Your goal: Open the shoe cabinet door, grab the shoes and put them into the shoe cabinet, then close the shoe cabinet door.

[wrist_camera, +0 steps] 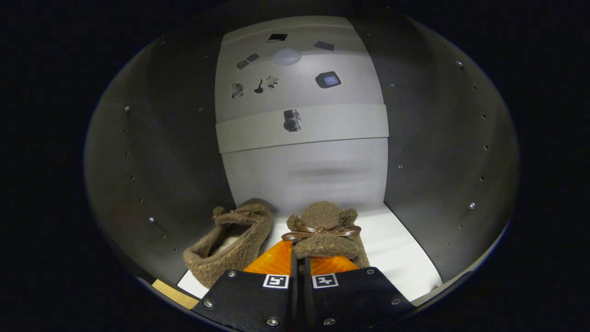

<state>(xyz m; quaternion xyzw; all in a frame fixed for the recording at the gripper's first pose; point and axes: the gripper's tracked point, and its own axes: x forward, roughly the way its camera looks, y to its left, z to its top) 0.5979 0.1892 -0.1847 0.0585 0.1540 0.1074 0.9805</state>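
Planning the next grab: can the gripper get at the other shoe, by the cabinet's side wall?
Probably not yet: the gripper looks shut on the bow shoe. Once released, the other shoe lies beside it, nothing between.

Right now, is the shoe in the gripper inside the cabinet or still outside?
Inside. The held shoe sits over the cabinet's white shelf, beside the other shoe, with the gripper fingers closed on it.

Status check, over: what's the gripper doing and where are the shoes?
Gripper inside cabinet, shut on fuzzy brown bow-trimmed slipper. Matching brown slipper already on white shelf, just left. Nothing in the way.
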